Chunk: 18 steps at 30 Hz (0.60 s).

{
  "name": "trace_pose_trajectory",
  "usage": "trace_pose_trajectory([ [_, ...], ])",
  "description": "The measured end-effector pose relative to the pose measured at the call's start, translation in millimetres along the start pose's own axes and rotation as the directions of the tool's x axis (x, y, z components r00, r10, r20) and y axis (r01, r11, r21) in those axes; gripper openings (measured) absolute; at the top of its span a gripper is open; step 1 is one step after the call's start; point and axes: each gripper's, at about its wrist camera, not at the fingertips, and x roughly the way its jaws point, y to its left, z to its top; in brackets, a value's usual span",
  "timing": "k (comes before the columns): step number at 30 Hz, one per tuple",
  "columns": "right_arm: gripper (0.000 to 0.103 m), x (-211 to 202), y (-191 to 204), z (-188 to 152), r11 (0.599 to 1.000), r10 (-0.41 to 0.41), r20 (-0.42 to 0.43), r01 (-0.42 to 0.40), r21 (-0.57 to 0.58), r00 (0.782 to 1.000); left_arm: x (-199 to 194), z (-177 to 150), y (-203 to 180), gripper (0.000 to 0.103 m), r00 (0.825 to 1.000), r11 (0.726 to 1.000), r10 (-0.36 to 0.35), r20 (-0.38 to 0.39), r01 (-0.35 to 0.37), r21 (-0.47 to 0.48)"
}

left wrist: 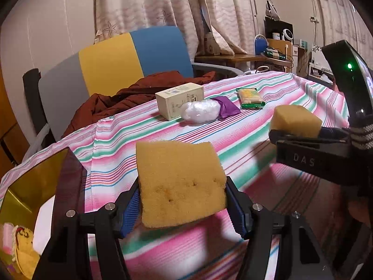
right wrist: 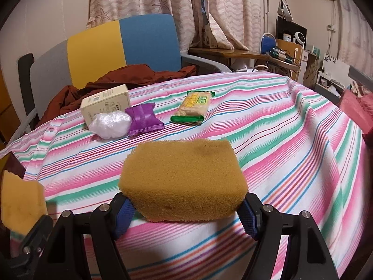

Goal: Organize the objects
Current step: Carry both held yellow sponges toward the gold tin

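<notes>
Clamping a yellow sponge slab (left wrist: 180,183) at lower centre, the left claw (left wrist: 184,206) holds it above the striped surface (left wrist: 268,140). Right claw (right wrist: 186,210) is clamped on a thicker sponge block (right wrist: 183,179). Beyond, upper centre: cream box (left wrist: 179,100), clear plastic wad (left wrist: 200,111), purple sachet (left wrist: 227,107), green-edged biscuit pack (left wrist: 250,98).

On the table (right wrist: 268,121), the box (right wrist: 106,106) lies nearest the far left edge; the plastic ball (right wrist: 109,124) touches its front, the pouch (right wrist: 143,119) just right, the snack packet (right wrist: 193,107) further right.
</notes>
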Motion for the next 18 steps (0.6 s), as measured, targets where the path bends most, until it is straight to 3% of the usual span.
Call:
trace_pose_trajectory([
  [5, 0.076, -15.1, 8.1, -9.3, 1.000, 0.009, -0.004, -0.009, -0.021, 1.000, -9.9, -7.1, 7.1, 0.066, 1.000, 0.999, -0.016, 0.004, 0.016, -0.037],
  [18, 0.076, -59.9, 39.3, -36.5, 0.989, 0.146, -0.054, -0.146, 0.009, 0.988, -68.0, -38.2, 38.2, 0.066, 0.993, 0.986, -0.117, 0.010, 0.117, -0.122],
])
